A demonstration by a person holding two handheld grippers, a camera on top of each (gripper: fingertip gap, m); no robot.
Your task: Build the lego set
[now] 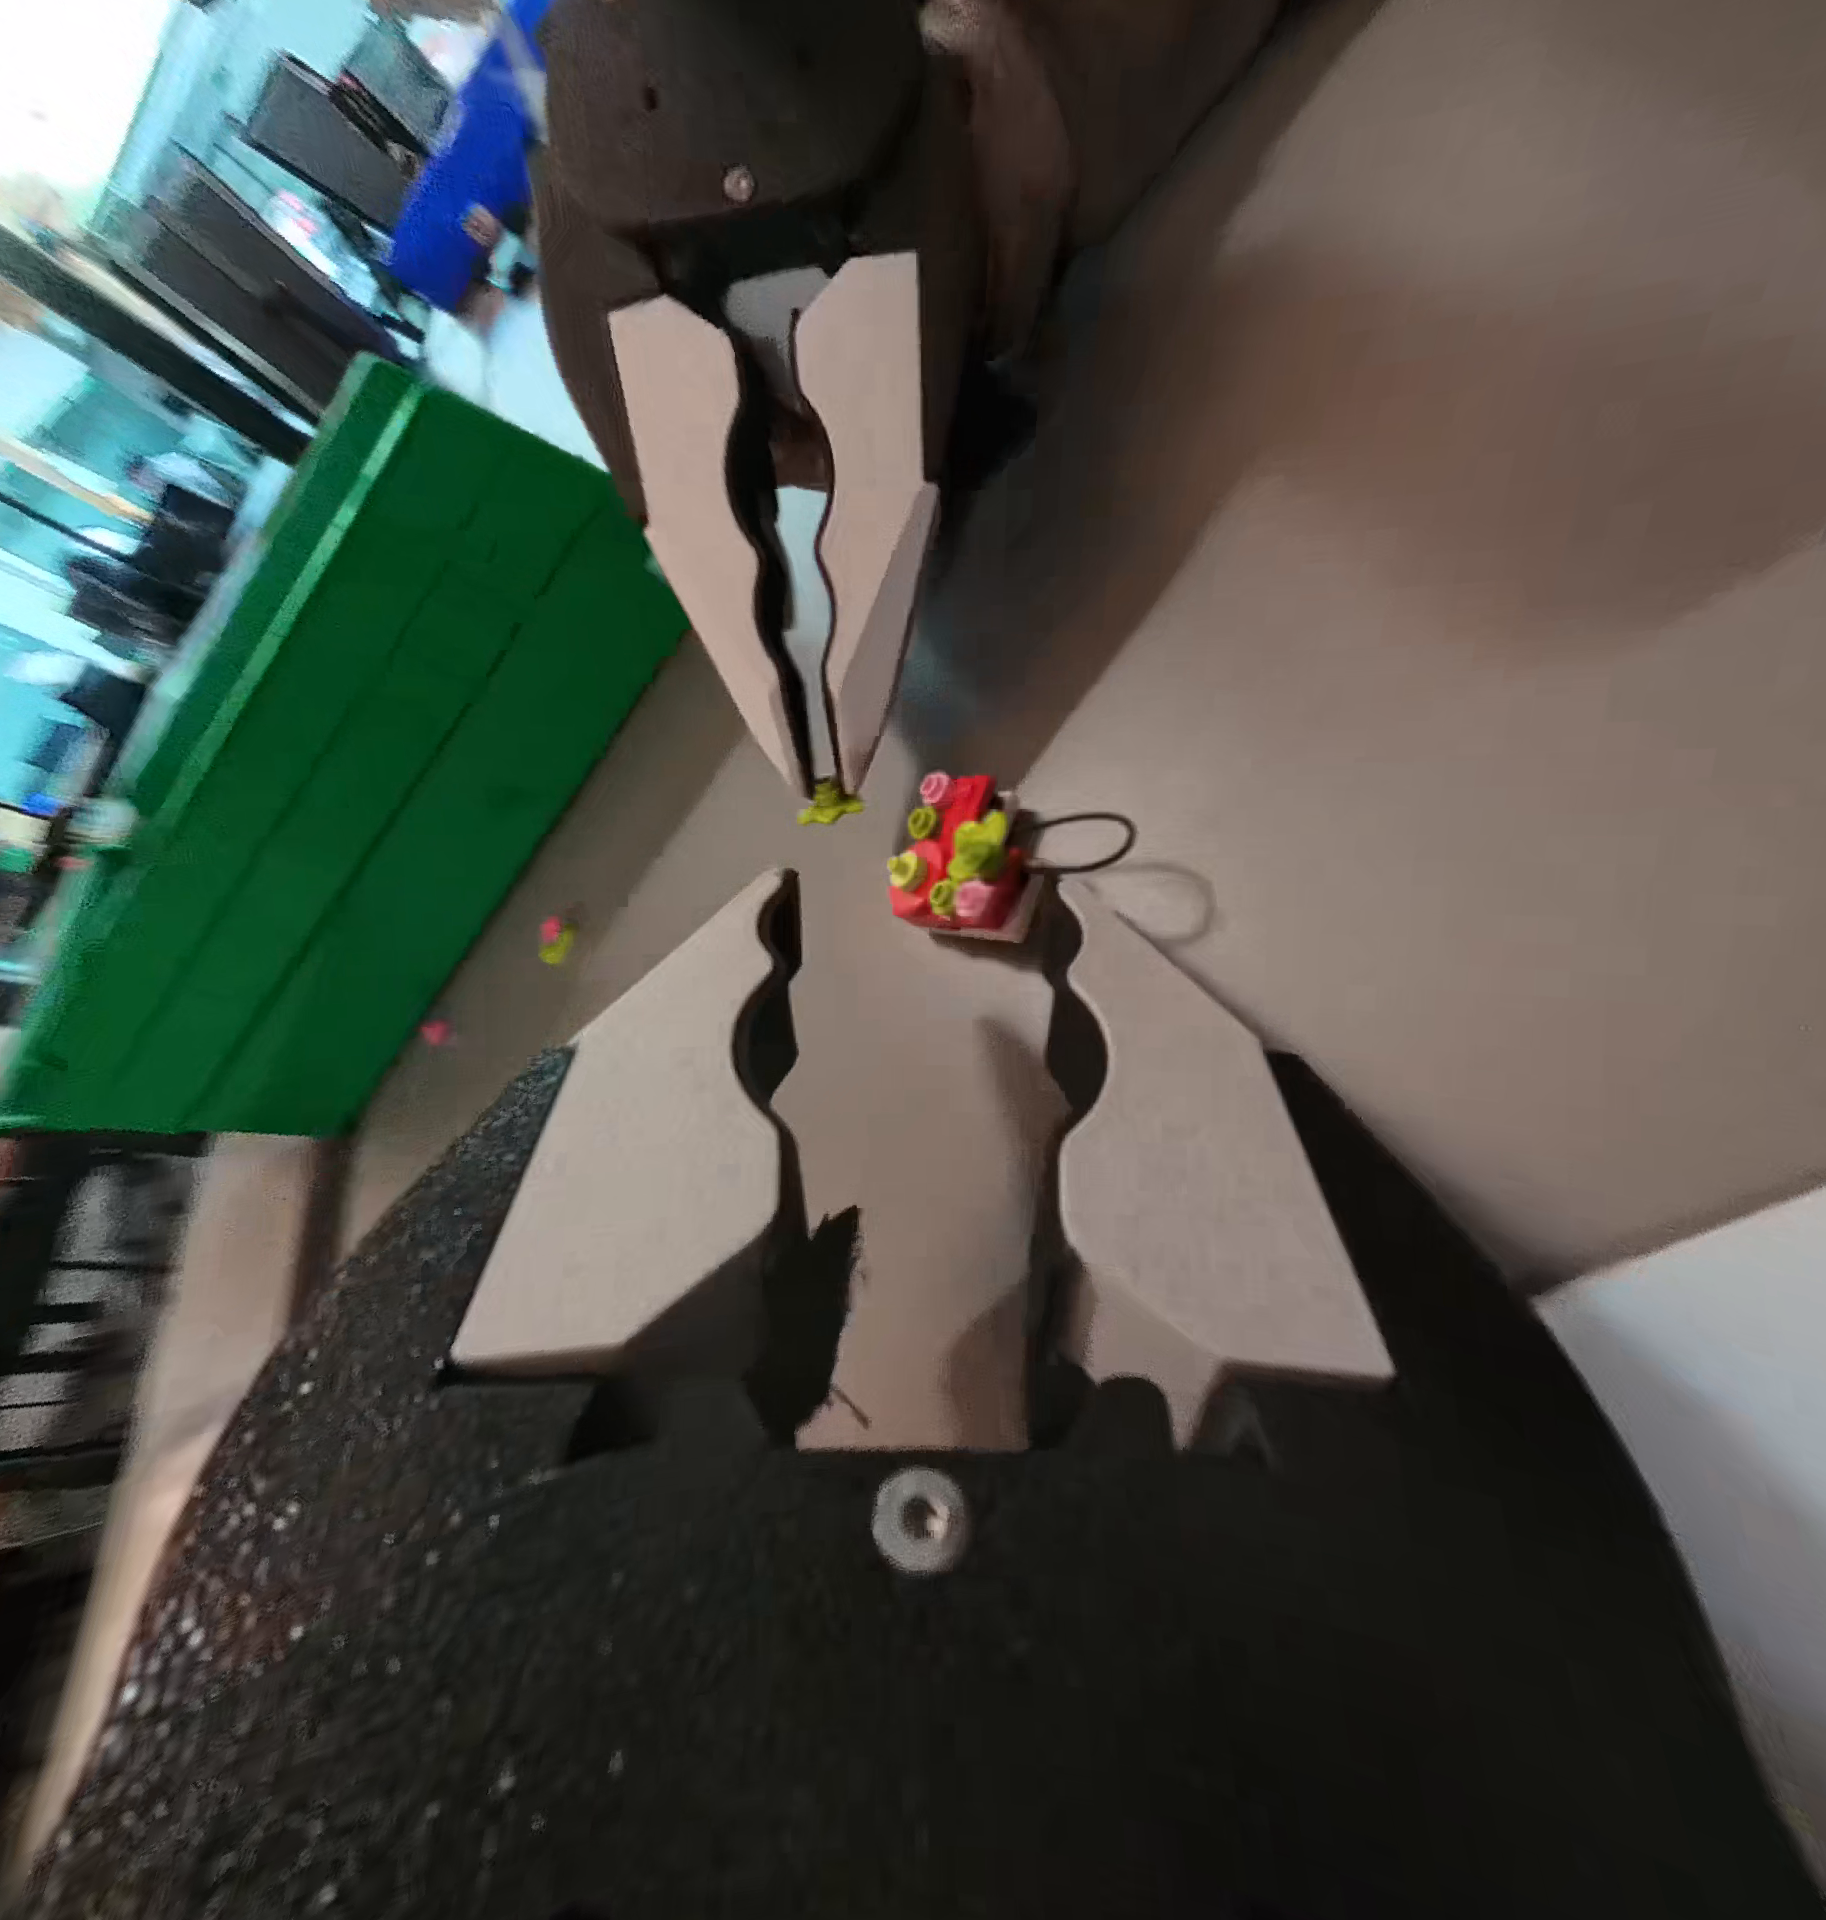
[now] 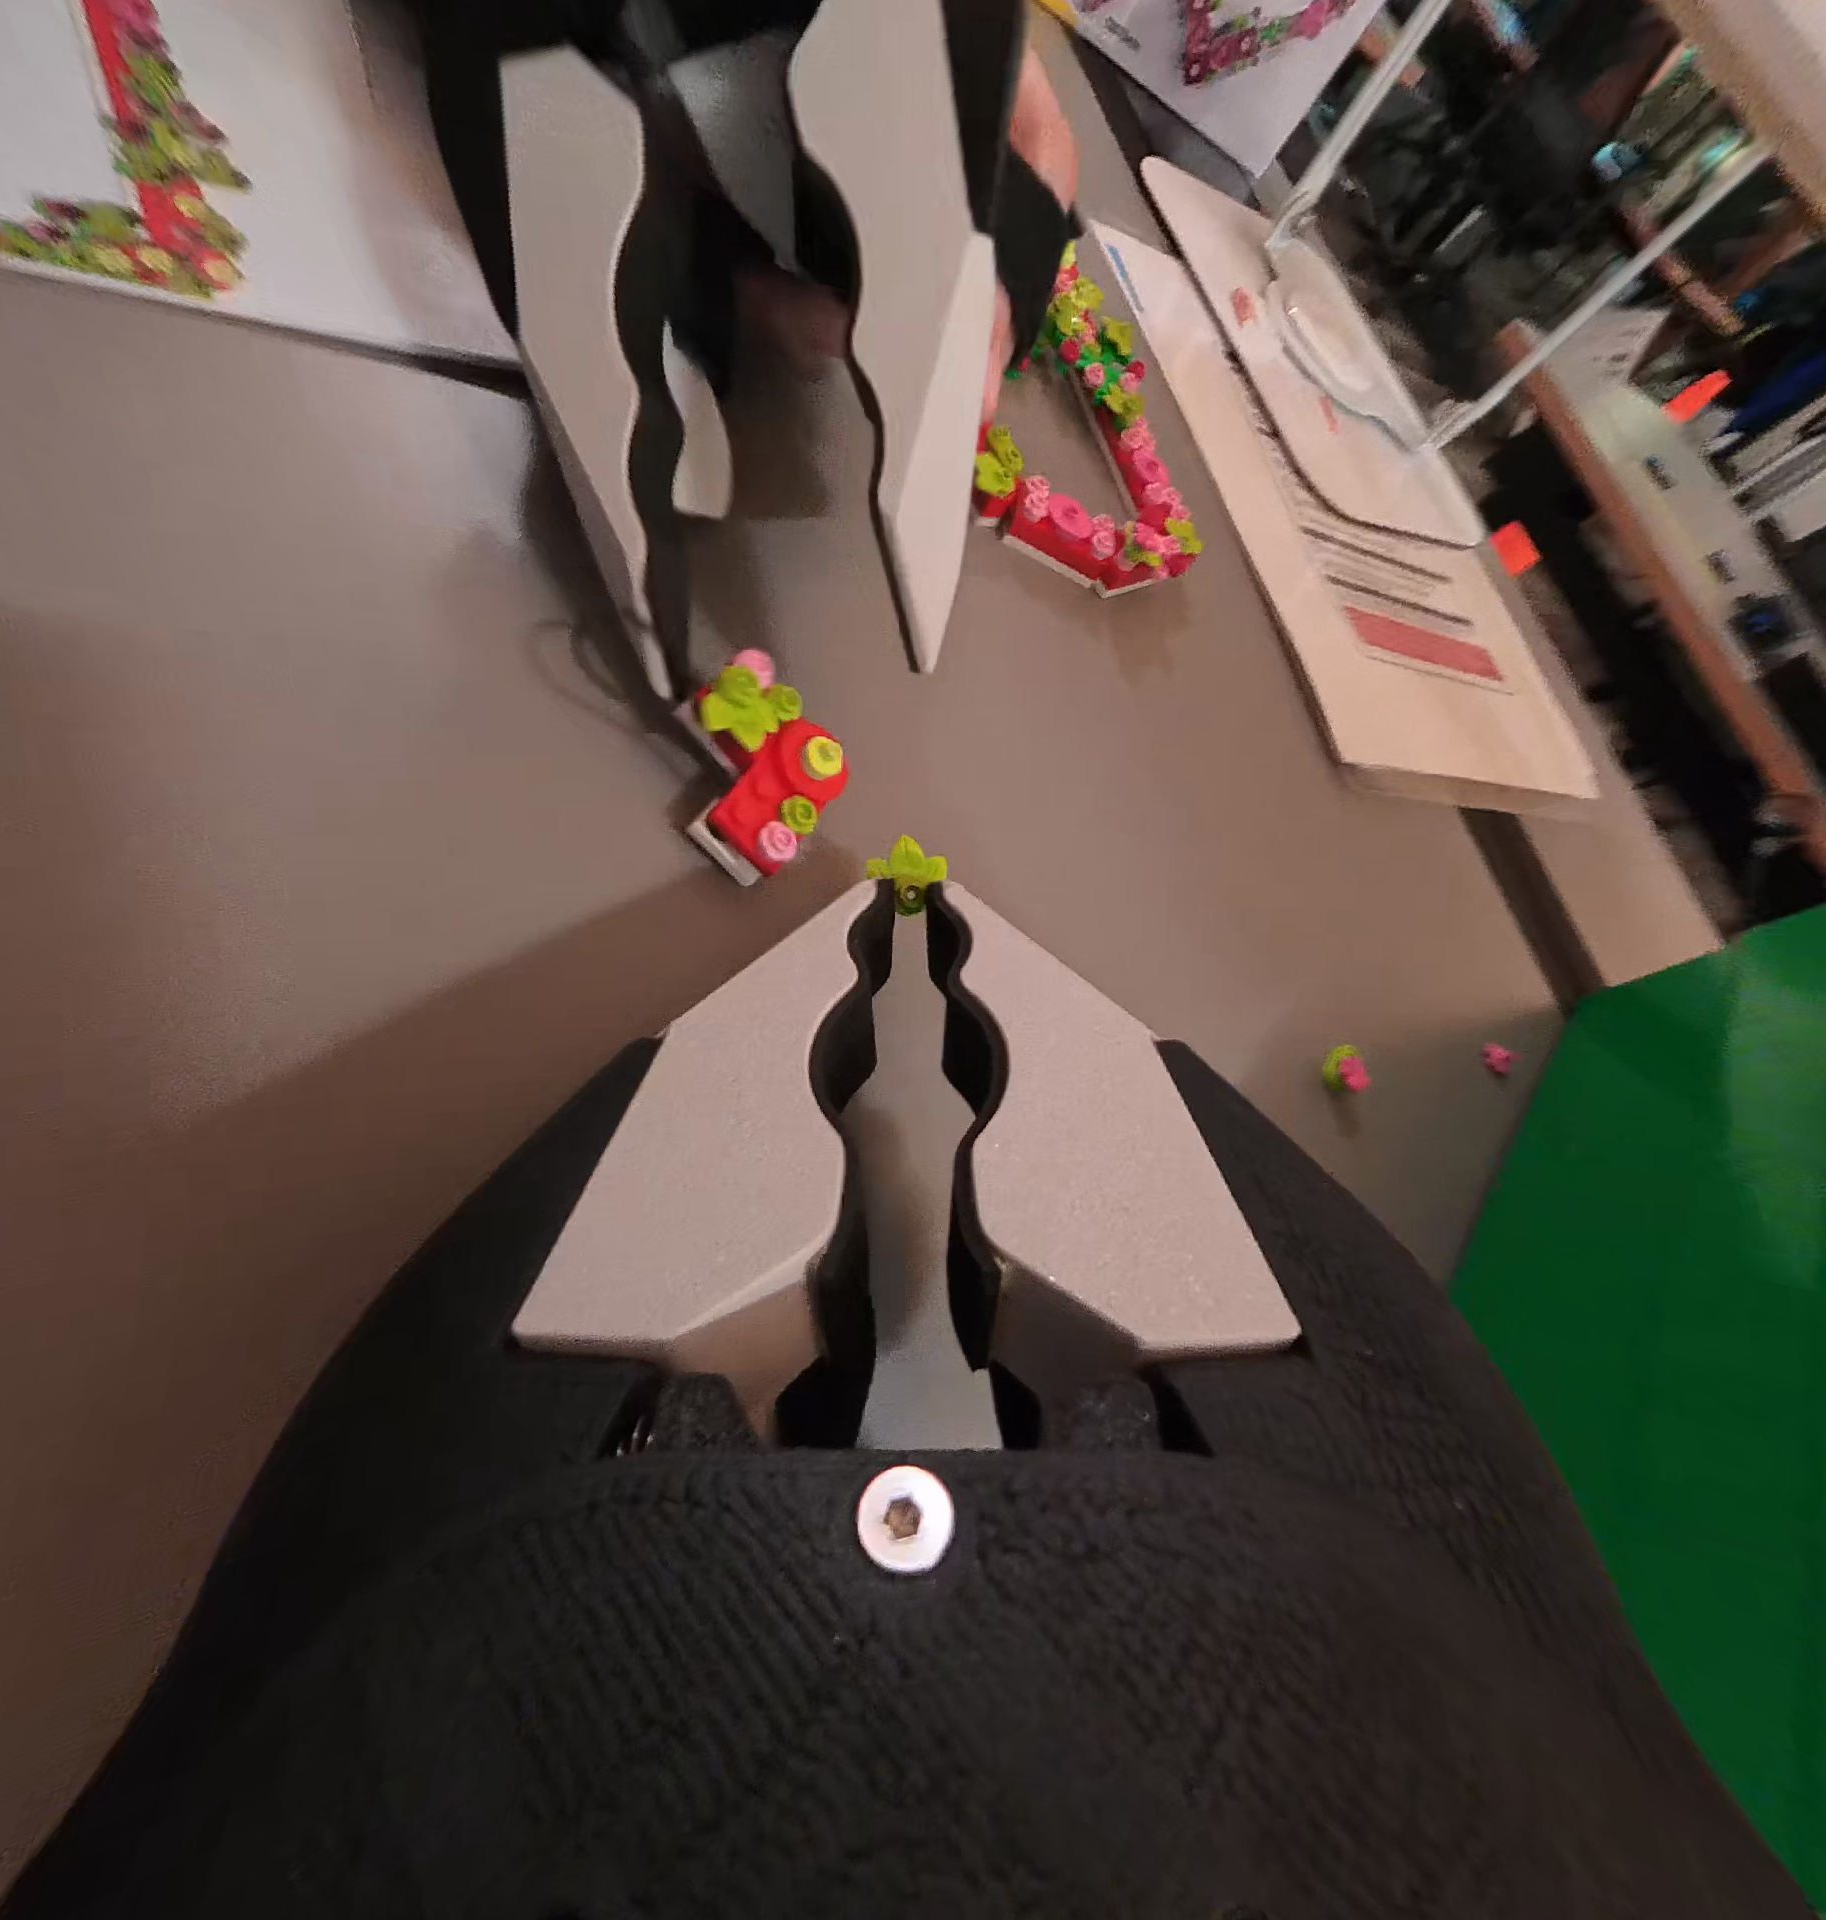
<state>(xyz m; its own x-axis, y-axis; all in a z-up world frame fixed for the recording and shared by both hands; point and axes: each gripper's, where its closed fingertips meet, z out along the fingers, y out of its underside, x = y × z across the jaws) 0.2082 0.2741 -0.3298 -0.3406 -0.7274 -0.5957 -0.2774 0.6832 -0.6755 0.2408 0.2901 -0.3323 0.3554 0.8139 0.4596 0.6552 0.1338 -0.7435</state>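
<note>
A small red lego assembly [image 1: 956, 868] with pink and lime flowers sits on a white plate on the grey table; it also shows in the right wrist view [image 2: 774, 774]. My left gripper [image 1: 932, 891] is open, and the assembly lies by its tips, close to one finger. From the right wrist view, the left gripper [image 2: 795, 675] reaches down from the top. My right gripper [image 2: 909, 894] is shut on a lime leaf piece [image 2: 907, 864], just above the table beside the assembly. The right gripper [image 1: 826, 779] and leaf piece [image 1: 831, 808] also show in the left wrist view.
A larger angled red flower build [image 2: 1096, 468] lies farther back. Instruction sheets [image 2: 109, 156] lie at the back left, and a white board [image 2: 1408, 644] and a clear container [image 2: 1408, 260] at the right. A green box [image 2: 1667, 1299] stands near loose pieces [image 2: 1345, 1068]. A thin black loop [image 1: 1096, 831] lies by the assembly.
</note>
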